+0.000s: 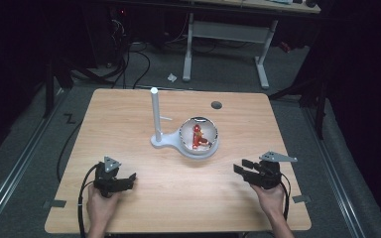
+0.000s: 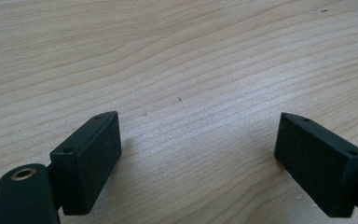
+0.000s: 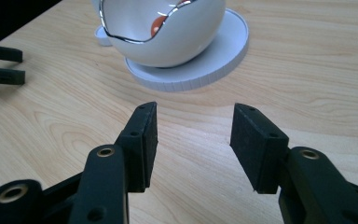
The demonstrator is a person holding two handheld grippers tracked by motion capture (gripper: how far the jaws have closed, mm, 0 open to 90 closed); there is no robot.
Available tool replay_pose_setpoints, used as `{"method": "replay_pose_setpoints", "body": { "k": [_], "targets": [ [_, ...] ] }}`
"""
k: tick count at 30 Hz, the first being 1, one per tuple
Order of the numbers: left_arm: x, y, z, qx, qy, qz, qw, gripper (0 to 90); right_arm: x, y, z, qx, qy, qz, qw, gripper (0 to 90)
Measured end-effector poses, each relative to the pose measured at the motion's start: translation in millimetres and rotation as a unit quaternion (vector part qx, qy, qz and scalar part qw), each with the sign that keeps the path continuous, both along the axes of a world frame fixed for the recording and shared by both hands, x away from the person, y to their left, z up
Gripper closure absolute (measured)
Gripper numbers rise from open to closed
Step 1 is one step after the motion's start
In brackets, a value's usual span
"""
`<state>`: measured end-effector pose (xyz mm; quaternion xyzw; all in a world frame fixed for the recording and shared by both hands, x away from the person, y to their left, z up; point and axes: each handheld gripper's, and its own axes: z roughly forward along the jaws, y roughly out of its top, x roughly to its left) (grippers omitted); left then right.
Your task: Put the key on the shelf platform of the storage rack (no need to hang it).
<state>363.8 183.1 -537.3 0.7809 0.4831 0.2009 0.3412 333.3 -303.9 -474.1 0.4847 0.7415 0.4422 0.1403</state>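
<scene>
A white bowl (image 1: 199,137) with a silvery wavy rim sits on a round white base (image 1: 194,150) in the middle of the wooden table; red and orange pieces (image 1: 197,136) lie inside it. A white upright post (image 1: 155,115) rises from the base's left end. My left gripper (image 1: 129,178) rests low at the near left, jaws wide apart over bare wood (image 2: 191,93). My right gripper (image 1: 242,166) is at the near right, pointing toward the bowl (image 3: 168,32), jaws partly apart with nothing between them (image 3: 193,140).
A dark round hole (image 1: 216,104) is set in the tabletop at the back right. Beyond the table's far edge stand a white desk frame (image 1: 226,34) and cables on the floor. The other gripper's jaws (image 3: 2,65) show at the left of the right gripper view.
</scene>
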Motion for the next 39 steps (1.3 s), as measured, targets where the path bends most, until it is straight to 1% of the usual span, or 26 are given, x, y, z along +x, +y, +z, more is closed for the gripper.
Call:
{"method": "replay_pose_setpoints", "body": {
  "k": [7, 17, 20, 23, 25, 31, 39],
  "targets": [
    [-0.1, -0.1, -0.1, -0.001, 0.000, 0.001, 1.0000, 15.0, -0.3, -2.5, -10.4, -0.001, 0.010, -0.010, 0.9999, 51.4],
    [-0.1, -0.2, -0.1, -0.001, 0.000, 0.001, 1.0000, 15.0, 3.2, -4.8, -22.0, -0.004, 0.017, -0.024, 0.9996, 51.2],
    [-0.1, -0.2, -0.1, -0.001, 0.000, 0.001, 1.0000, 15.0, 4.4, -2.2, -23.9, -0.027, 0.012, -0.027, 0.9992, 50.8],
    [-0.1, -0.2, -0.1, -0.001, 0.000, 0.001, 1.0000, 15.0, 7.4, -0.3, -28.2, -0.043, 0.010, -0.030, 0.9986, 50.6],
    [-0.1, -0.1, 0.0, 0.000, 0.000, 0.000, 1.0000, 15.0, 8.8, 0.3, -30.4, -0.047, 0.013, -0.034, 0.9982, 50.4],
    [-0.1, -0.2, -0.1, -0.001, -0.001, 0.001, 1.0000, 15.0, 12.9, 1.7, -37.4, -0.067, 0.011, -0.042, 0.9968, 49.6],
    [-0.2, -0.1, -0.1, -0.001, 0.000, 0.000, 1.0000, 15.0, 15.6, 1.3, -42.9, -0.072, 0.012, -0.051, 0.9960, 49.3]
  ]
}}
